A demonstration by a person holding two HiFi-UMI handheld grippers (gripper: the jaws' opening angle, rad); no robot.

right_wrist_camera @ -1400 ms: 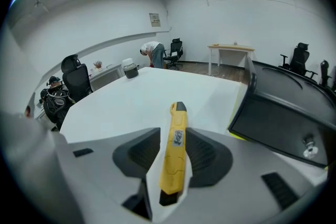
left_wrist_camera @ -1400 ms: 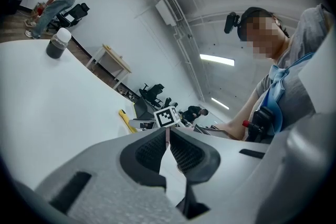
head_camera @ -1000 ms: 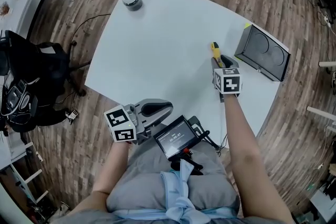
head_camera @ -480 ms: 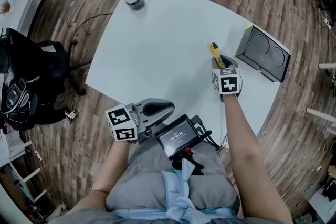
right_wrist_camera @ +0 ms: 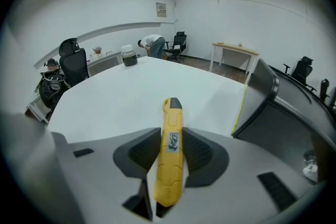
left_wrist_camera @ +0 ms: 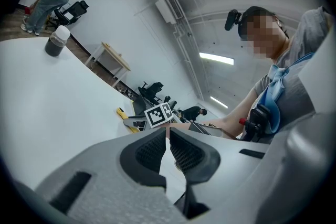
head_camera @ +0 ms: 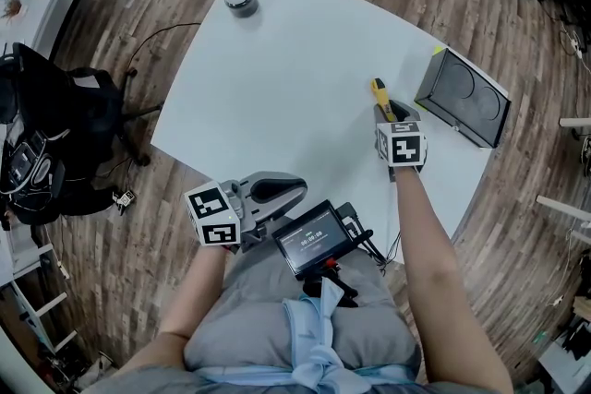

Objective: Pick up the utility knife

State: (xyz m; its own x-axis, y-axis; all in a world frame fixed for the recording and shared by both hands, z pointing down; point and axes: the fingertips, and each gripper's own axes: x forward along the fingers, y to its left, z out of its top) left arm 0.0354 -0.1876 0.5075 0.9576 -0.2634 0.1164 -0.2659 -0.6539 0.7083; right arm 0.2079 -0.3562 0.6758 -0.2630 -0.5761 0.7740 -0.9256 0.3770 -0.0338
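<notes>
Yellow plastic utility knife (right_wrist_camera: 170,165): clamped between your right gripper's (right_wrist_camera: 172,150) jaws, long axis along them, dark tip pointing forward beyond the pads across the white table (right_wrist_camera: 121,97). Your left gripper (left_wrist_camera: 168,145): jaws together, nothing between.

Nothing is showing clearly enough to be spelled out. A small white label with dark print is sitting on the yellow utility knife (right_wrist_camera: 169,165), but it is too blurred to read. The little screen (head_camera: 312,241) is showing a pale row of digits, too small to tell apart. A notice (right_wrist_camera: 158,9) is hanging on the far wall, its print illegible.
</notes>
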